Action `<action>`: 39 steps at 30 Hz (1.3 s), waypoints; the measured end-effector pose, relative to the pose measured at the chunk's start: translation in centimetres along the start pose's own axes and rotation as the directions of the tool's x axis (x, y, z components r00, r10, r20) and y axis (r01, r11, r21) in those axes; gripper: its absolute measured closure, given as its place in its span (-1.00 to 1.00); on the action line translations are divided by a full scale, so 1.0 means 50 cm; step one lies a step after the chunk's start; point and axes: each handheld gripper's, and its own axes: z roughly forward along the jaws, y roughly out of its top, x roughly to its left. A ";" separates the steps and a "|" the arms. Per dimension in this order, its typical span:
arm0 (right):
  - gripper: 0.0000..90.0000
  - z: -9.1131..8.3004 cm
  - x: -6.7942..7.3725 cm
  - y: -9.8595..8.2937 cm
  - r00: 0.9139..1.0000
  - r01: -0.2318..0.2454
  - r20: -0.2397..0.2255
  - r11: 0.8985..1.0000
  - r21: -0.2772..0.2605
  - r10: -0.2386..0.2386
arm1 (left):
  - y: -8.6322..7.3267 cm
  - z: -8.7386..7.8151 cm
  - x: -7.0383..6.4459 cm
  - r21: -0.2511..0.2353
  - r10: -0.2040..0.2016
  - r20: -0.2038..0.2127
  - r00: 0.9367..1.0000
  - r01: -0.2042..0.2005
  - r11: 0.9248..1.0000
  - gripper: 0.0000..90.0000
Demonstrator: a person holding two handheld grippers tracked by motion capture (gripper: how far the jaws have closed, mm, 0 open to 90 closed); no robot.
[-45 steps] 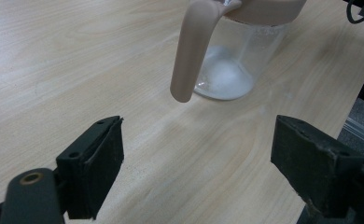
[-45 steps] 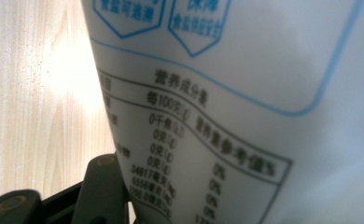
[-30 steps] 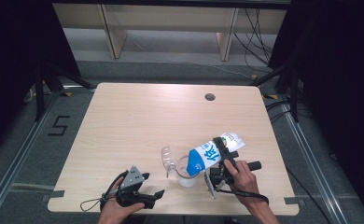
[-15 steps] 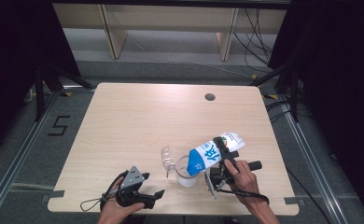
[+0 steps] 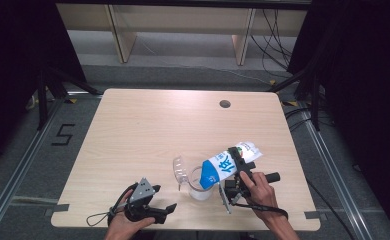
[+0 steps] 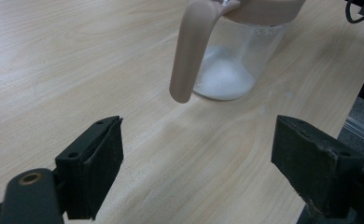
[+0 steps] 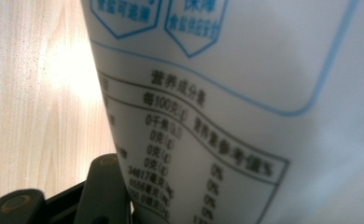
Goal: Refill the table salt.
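The left gripper (image 5: 169,209) rests low at the near edge of the table (image 5: 148,130), held in the left hand (image 5: 125,222), its jaws set wide apart with nothing between them. In the left gripper view, bare wood lies between the two pads (image 6: 103,156), and just ahead stands one clear jug (image 6: 236,60) with a beige handle that hangs free, well short of both pads. White powder covers the jug's bottom; its rim and top are cut off by the upper edge of that view.

The right hand (image 5: 260,190) holds the right gripper (image 5: 235,162) raised and rolled toward the left gripper, the forearm entering from the near table edge. This gripper pinches one white and blue bag (image 5: 223,167), tilted with its lower end over the mouth of the jug, directly to the inner side of the gripper. In the right gripper view the bag (image 7: 245,107) sits right against the camera; the printed table is blurred, one jaw is partly visible at the bottom and the other is hidden behind the bag. Any flow from the bag cannot be made out.

Count: two grippers, one jug, one bag. Beyond both grippers, one round hole (image 5: 225,104) lies near the far table edge.
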 end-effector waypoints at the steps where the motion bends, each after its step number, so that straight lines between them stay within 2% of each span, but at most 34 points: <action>1: 0.10 0.000 0.000 0.000 1.000 -0.001 0.001 1.000 0.001 0.001 | 0.000 -0.001 -0.001 0.001 -0.001 -0.008 1.000 0.001 1.000 -0.64; 5: 0.10 -0.001 -0.001 0.000 1.000 -0.007 0.001 1.000 0.007 0.007 | 0.000 0.000 0.001 -0.010 0.007 0.000 1.000 -0.007 1.000 -0.64; 7: 0.10 0.001 -0.011 0.001 0.998 0.053 0.017 0.998 -0.017 -0.052 | 0.001 -0.002 0.001 0.001 0.013 -0.003 1.000 -0.013 1.000 -0.64; 8: 0.10 -0.001 -0.013 0.003 0.998 0.067 0.009 0.998 -0.005 -0.067 | 0.001 -0.002 0.000 0.002 0.012 -0.005 1.000 -0.012 1.000 -0.64; 9: 0.10 -0.001 -0.012 0.002 0.998 0.063 0.011 0.998 -0.009 -0.063 | 0.001 -0.001 0.000 -0.002 0.009 -0.004 1.000 -0.009 1.000 -0.64; 10: 0.11 -0.004 -0.001 0.001 1.000 -0.018 -0.001 1.000 0.022 0.018 | 0.001 -0.002 0.002 0.000 0.016 0.002 1.000 -0.016 1.000 -0.64; 12: 0.11 -0.003 -0.003 0.001 1.000 0.000 -0.001 1.000 0.015 0.000 | 0.000 -0.001 0.002 -0.008 0.011 0.002 1.000 -0.011 1.000 -0.64; 13: 0.11 -0.003 -0.003 0.002 1.000 0.000 -0.001 1.000 0.015 0.000 | -0.001 -0.001 0.001 -0.008 -0.005 0.000 1.000 0.005 1.000 -0.64; 15: 0.11 -0.003 -0.005 0.003 1.000 0.016 0.004 1.000 0.008 -0.016 | -0.001 -0.001 0.002 -0.008 0.001 -0.001 1.000 -0.001 1.000 -0.64; 19: 0.11 -0.003 -0.004 0.002 1.000 0.012 0.012 1.000 -0.004 -0.012 | 0.000 -0.001 -0.001 -0.004 0.003 -0.003 1.000 -0.003 1.000 -0.64; 20: 0.11 -0.002 -0.007 0.002 0.999 0.036 0.019 0.999 -0.014 -0.035 | 0.001 -0.001 0.000 -0.004 0.013 -0.003 1.000 -0.013 1.000 -0.64; 22: 0.11 -0.005 -0.004 0.002 1.000 0.005 0.005 1.000 0.016 -0.005 | 0.001 -0.001 0.001 -0.005 0.010 0.001 1.000 -0.010 1.000 -0.64; 27: 0.11 -0.004 -0.004 0.002 1.000 0.012 0.005 1.000 0.017 -0.013 | 0.000 -0.001 0.001 -0.011 0.007 0.002 1.000 -0.007 1.000 -0.64; 29: 0.11 -0.002 -0.004 0.002 1.000 0.023 0.013 1.000 0.000 -0.023 | 0.000 -0.001 0.001 -0.013 0.011 0.003 1.000 -0.011 1.000 -0.64; 32: 0.12 -0.003 -0.001 0.002 1.000 0.006 0.015 1.000 0.009 -0.006 | 0.001 -0.001 0.001 -0.007 0.009 0.000 1.000 -0.009 1.000 -0.64; 33: 0.12 -0.002 -0.003 0.002 1.000 0.025 0.018 1.000 -0.001 -0.025 | 0.000 0.000 0.001 -0.014 0.011 0.001 1.000 -0.011 1.000 -0.64; 35: 0.12 -0.004 0.000 0.002 1.000 0.004 0.016 1.000 0.012 -0.005 | 0.000 -0.001 0.001 -0.016 0.014 0.002 1.000 -0.014 1.000 -0.64; 37: 0.12 -0.002 -0.003 0.003 0.999 0.028 0.019 1.000 0.001 -0.028 | 0.000 -0.001 0.001 -0.012 0.010 0.001 1.000 -0.010 1.000 -0.64; 39: 0.12 0.001 -0.012 0.004 0.995 0.101 0.031 0.995 -0.026 -0.100 | 0.000 -0.001 0.001 -0.012 0.011 0.001 1.000 -0.011 1.000 -0.64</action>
